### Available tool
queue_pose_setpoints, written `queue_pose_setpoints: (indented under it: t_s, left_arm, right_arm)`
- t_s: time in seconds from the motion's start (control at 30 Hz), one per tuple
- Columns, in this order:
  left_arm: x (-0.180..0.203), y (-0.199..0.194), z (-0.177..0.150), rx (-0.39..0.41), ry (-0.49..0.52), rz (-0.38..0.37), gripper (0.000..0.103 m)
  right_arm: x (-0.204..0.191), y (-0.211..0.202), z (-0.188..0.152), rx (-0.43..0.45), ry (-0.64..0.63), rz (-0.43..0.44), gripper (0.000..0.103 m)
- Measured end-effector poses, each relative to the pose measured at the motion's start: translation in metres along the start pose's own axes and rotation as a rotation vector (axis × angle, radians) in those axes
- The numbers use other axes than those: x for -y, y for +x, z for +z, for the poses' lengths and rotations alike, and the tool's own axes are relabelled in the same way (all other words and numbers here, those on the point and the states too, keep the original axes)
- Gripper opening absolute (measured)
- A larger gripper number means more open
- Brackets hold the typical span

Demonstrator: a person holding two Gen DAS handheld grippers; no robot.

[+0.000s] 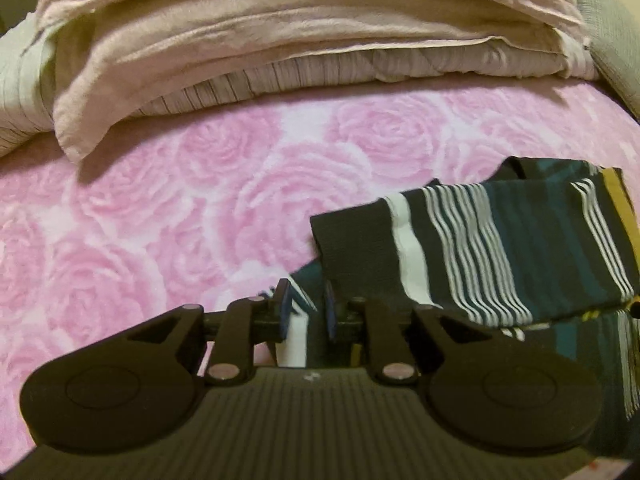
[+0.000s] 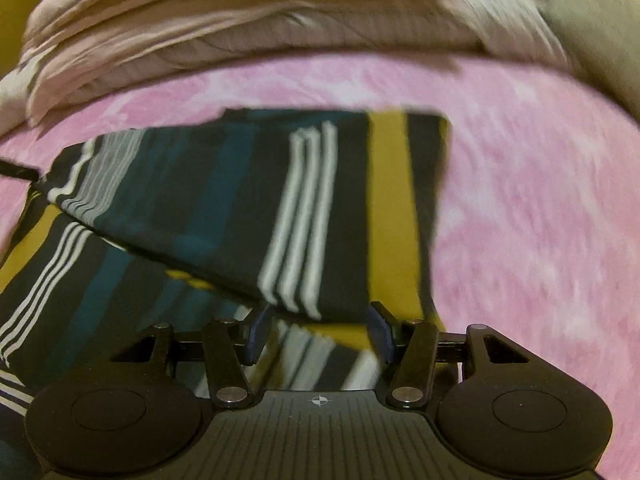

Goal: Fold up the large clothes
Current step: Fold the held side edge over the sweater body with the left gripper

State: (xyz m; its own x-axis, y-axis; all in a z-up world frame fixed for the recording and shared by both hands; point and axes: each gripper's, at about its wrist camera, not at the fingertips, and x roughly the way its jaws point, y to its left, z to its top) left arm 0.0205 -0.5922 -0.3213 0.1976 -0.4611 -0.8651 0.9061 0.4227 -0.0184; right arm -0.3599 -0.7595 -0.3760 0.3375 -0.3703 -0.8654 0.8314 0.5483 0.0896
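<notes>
left wrist view: the left gripper (image 1: 307,307) stands with jaws narrowly apart over the edge of the striped garment (image 1: 500,248) lying on the pink rose blanket (image 1: 160,208); a slack nip could drop the edge.

right wrist view, blurred: the right gripper (image 2: 318,334) has jaws wide apart astride the folded flap; only here does the mustard band (image 2: 394,208) show fully.

Bedroom: rose-patterned bedspread (image 1: 180,200), folded quilts (image 1: 280,40)

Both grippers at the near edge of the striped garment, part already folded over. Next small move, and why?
Probably close the right gripper on the striped garment: its jaws stand open around the near edge of the folded-over flap. The left gripper is also open at the near edge, so neither appears to grip yet.
</notes>
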Motion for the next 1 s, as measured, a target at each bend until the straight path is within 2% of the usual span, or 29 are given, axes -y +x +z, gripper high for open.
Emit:
queue_pose_setpoints:
  t_s: [0.1, 0.23, 0.37, 0.47, 0.53, 0.63, 0.7, 0.8, 0.87, 0.97, 1.0]
  left_arm:
    - [0.015, -0.014, -0.009, -0.001, 0.035, -0.013, 0.014]
    - [0.039, -0.028, -0.032, -0.016, 0.041, -0.050, 0.016]
    - [0.067, -0.032, -0.068, -0.073, 0.053, -0.099, 0.016]
    - [0.085, -0.036, -0.099, -0.113, 0.101, -0.119, 0.018]
    - [0.092, -0.044, -0.114, -0.113, 0.122, -0.120, 0.018]
    - [0.099, -0.061, -0.134, -0.109, 0.123, -0.122, 0.019]
    - [0.104, -0.074, -0.143, -0.102, 0.115, -0.115, 0.020]
    - [0.110, -0.086, -0.156, -0.098, 0.088, -0.096, 0.022]
    - [0.117, -0.092, -0.165, -0.097, 0.063, -0.066, 0.022]
    - [0.128, -0.099, -0.176, -0.095, 0.026, -0.022, 0.022]
    - [0.133, -0.104, -0.181, -0.091, 0.010, -0.005, 0.023]
  right_arm:
    - [0.018, -0.009, -0.010, -0.015, 0.100, -0.036, 0.050]
    - [0.017, -0.029, -0.018, 0.008, 0.072, -0.039, 0.050]
    - [0.030, -0.030, -0.035, -0.032, 0.100, -0.044, 0.050]
    - [0.039, -0.040, -0.047, -0.029, 0.133, -0.079, 0.052]
    - [0.037, -0.055, -0.052, -0.010, 0.138, -0.120, 0.052]
    - [0.035, -0.076, -0.063, 0.009, 0.150, -0.081, 0.052]
    - [0.029, -0.081, -0.067, 0.007, 0.110, -0.066, 0.052]
    - [0.025, -0.074, -0.065, 0.015, 0.039, -0.019, 0.052]
    - [0.026, -0.057, -0.061, -0.011, -0.029, -0.004, 0.051]
    - [0.041, -0.038, -0.056, -0.038, 0.021, 0.054, 0.038]
    - [0.044, -0.037, -0.053, -0.034, 0.021, 0.070, 0.027]
